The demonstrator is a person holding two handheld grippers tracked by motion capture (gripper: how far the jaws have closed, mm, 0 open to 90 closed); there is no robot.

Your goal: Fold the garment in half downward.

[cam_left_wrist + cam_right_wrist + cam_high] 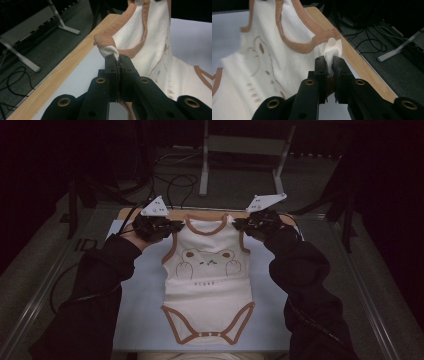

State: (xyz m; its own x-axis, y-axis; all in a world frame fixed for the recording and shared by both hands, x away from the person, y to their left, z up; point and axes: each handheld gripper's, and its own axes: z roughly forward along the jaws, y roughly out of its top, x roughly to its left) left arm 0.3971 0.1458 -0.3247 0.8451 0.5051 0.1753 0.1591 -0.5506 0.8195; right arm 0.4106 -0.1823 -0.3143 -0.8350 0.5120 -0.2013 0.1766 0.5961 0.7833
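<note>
We've got the cream baby bodysuit (207,275) with brown trim and a bear print lying front-up on the pale table mat (135,320), left gripper (176,226) and right gripper (239,224) each clamped on a shoulder strap at the far wooden table edge (200,213), cables (170,185) on the floor beyond.

One cream sleeveless baby bodysuit with brown trim and a bear print (209,275). Two black two-jaw grippers: left (176,226), right (239,224). One light blue table mat (140,320). One wooden-edged table (125,213).
</note>
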